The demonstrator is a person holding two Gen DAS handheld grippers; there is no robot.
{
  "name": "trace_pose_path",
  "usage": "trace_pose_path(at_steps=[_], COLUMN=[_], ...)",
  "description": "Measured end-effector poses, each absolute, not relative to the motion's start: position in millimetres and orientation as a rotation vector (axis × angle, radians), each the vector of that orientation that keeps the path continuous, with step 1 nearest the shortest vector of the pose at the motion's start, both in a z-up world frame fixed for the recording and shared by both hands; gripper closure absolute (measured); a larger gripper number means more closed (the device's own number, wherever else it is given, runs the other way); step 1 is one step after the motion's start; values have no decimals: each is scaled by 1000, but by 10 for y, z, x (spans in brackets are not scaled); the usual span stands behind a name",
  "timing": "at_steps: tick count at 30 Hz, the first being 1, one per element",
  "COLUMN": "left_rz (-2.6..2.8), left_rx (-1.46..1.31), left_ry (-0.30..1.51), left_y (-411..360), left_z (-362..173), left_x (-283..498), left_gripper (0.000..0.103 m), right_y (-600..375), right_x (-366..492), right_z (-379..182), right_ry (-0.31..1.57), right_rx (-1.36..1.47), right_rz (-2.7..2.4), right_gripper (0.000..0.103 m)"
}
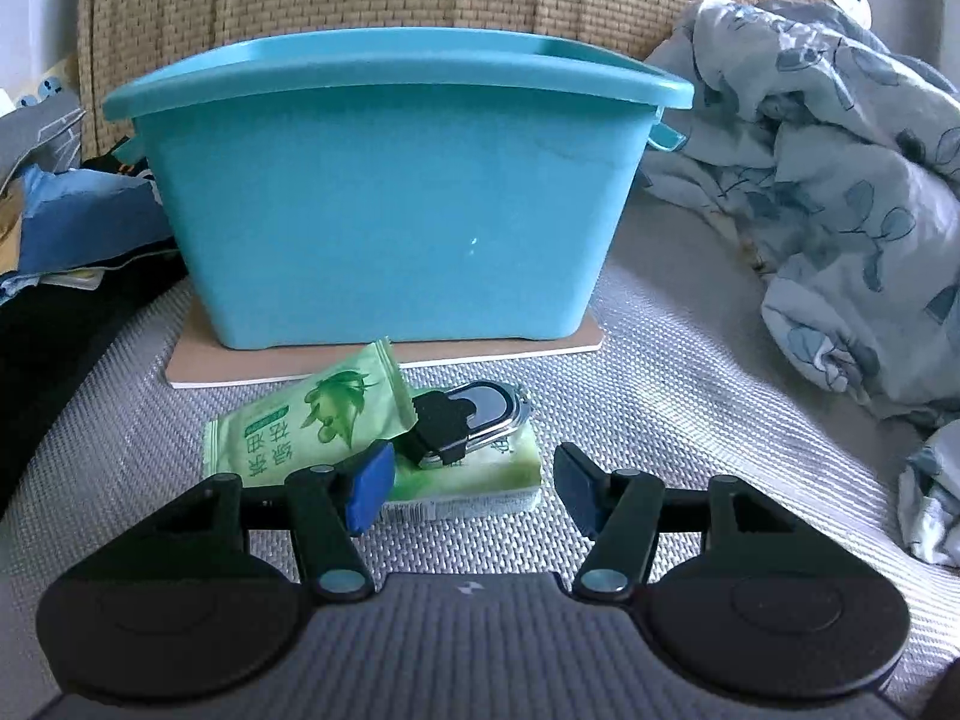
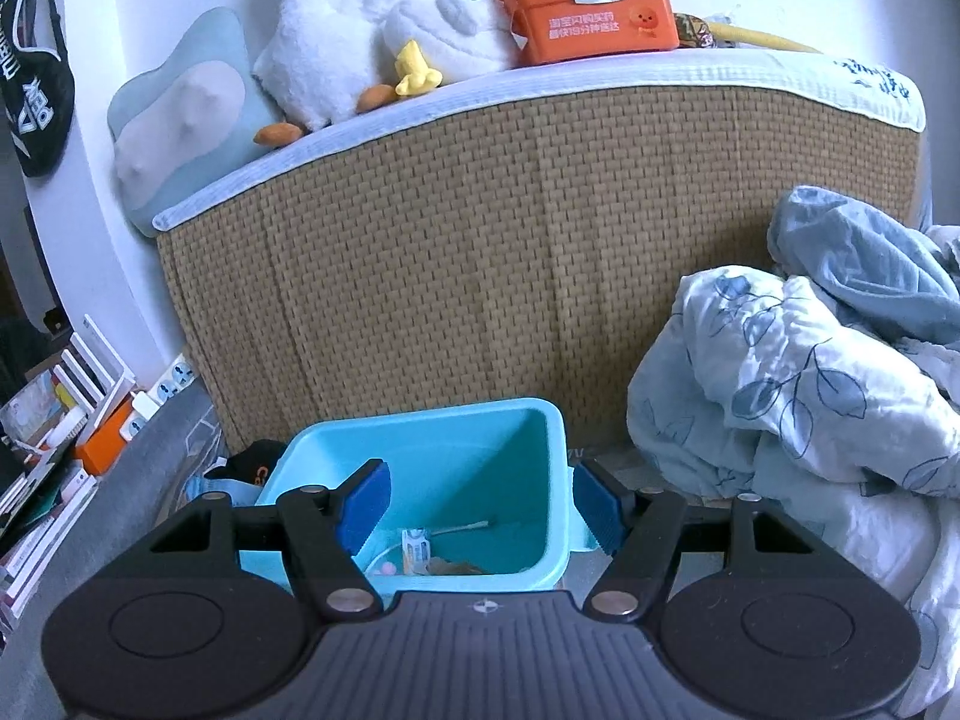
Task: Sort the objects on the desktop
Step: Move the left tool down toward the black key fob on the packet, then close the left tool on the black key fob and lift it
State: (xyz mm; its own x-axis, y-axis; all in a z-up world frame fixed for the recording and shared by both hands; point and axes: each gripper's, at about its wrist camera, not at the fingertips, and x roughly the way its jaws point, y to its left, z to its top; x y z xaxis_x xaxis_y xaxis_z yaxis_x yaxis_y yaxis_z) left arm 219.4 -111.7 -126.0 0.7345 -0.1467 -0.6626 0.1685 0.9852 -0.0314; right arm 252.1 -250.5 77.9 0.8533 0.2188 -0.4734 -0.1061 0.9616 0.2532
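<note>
A blue plastic bin [image 1: 390, 210] stands on a tan board [image 1: 384, 360] on the grey mat. In front of it lie a green wipes packet [image 1: 306, 432], a black and silver clip-like object [image 1: 474, 420] and a pale green packet [image 1: 480, 474] under it. My left gripper [image 1: 474, 489] is open and low, its fingers either side of these items without touching. My right gripper [image 2: 480, 507] is open and empty, held above the bin [image 2: 432, 468], which holds several small items [image 2: 420, 552].
A crumpled floral blanket [image 1: 840, 210] lies to the right, also in the right wrist view [image 2: 810, 408]. Dark and blue clothes [image 1: 78, 228] lie left of the bin. A woven headboard [image 2: 510, 252] stands behind, with plush toys [image 2: 336, 42] and an orange first-aid box [image 2: 591, 12] on top.
</note>
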Motion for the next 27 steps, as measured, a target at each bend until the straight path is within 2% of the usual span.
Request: trace_pose_path(at_steps=[9,11,13,27], left_rz=[-122,-123,-124,-49], left_rx=[35,33,41,42], left_ry=[712,706,697,623], left_y=[-1204,-1211,-1233,-1327], left_z=[-1275,-1289,-1314,-1418], left_x=[2275,2287,2292,2357], left_gripper=[41,33,31,30], right_y=[-2522,-2516,-2511,-2603], right_x=[2552,2552,2555,2570], right_z=[746,746,747,733], right_ry=[536,537,539,542], right_rx=[231,228,231,300], right_rz=[168,169,174,185], right_gripper=[32,32,32,32])
